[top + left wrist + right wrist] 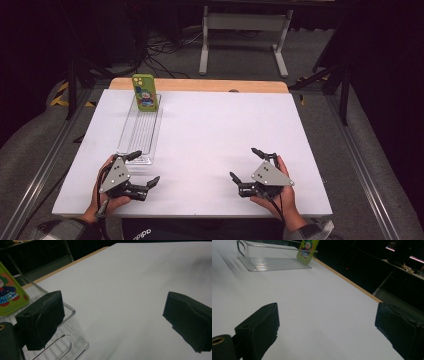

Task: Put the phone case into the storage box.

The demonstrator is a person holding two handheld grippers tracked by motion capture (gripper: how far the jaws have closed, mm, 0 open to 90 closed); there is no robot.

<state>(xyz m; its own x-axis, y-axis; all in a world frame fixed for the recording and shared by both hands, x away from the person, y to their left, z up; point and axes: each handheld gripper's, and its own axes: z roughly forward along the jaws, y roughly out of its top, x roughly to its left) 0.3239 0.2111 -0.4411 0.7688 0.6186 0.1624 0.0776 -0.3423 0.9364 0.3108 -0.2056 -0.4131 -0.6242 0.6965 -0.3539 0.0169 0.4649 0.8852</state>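
A green phone case (144,92) with a cartoon clown on it leans upright at the far end of a long clear plastic tray (140,131) on the left half of the white table. My left gripper (144,168) rests open near the table's front edge, just by the tray's near end, with nothing between its jaws. In the left gripper view the case (10,297) and the tray (72,338) sit at the left. My right gripper (243,164) lies open at the front right, holding nothing. Its view shows the tray (272,263) and case (307,250) far off.
The white table top (215,130) has a wooden strip (200,85) along its far edge. Beyond it are a white desk frame (245,35) and cables on grey floor. Metal rails run along both sides of the table.
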